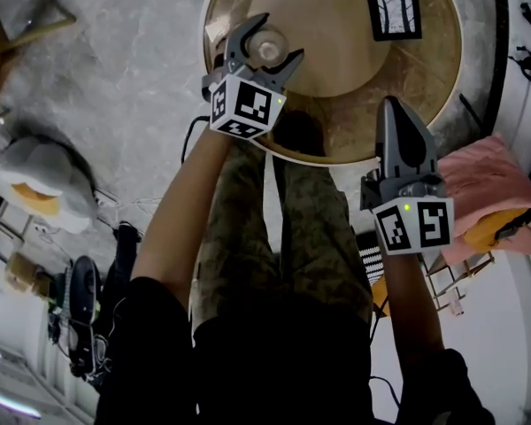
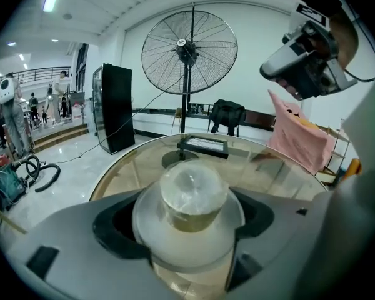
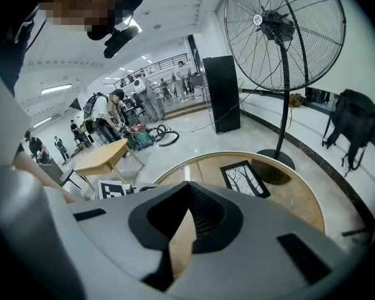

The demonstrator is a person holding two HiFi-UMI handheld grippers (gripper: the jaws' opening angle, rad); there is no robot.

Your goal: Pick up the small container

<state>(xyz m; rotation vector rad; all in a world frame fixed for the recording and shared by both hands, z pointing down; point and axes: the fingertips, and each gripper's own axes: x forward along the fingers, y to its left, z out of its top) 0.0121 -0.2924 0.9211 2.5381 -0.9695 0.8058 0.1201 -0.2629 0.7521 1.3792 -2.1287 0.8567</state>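
**Head view**
- The small container (image 1: 267,51) stands upright on the round glass-topped bench (image 1: 354,78), close to its near-left edge.
- The left gripper (image 1: 274,41) reaches forward over that edge on an outstretched forearm, with one finger on each side of the container.
- The right gripper (image 1: 396,118) sits lower right, pointing at the bench rim and well apart from the container.
- A framed picture (image 1: 391,5) lies flat on the far side of the bench.

**Left gripper view**
- The container (image 2: 190,199) sits centred between the fingers (image 2: 75,242), which are spread as wide as they go.
- A dark gap shows on both sides of the container, so nothing is gripped.
- It is clear plastic, with a narrower cap on a broader, skirt-like lower part.
- It is probably light, thin-walled and smooth, so it is likely to slip in a loose grip and to flex or shed its cap under a hard squeeze.
- The best hold looks to be the broad lower part, with both fingers level and closing gently.
- The gripper lies low and roughly level with the bench top, lined up with the container.
- A fan (image 2: 189,52) stands beyond the bench.

**Right gripper view**
- The fingers (image 3: 250,242) are closed with their tips meeting, and nothing is held.
- Only the bench (image 3: 287,199) shows through the slit between them.
- This gripper is angled down towards the bench top and appears idle
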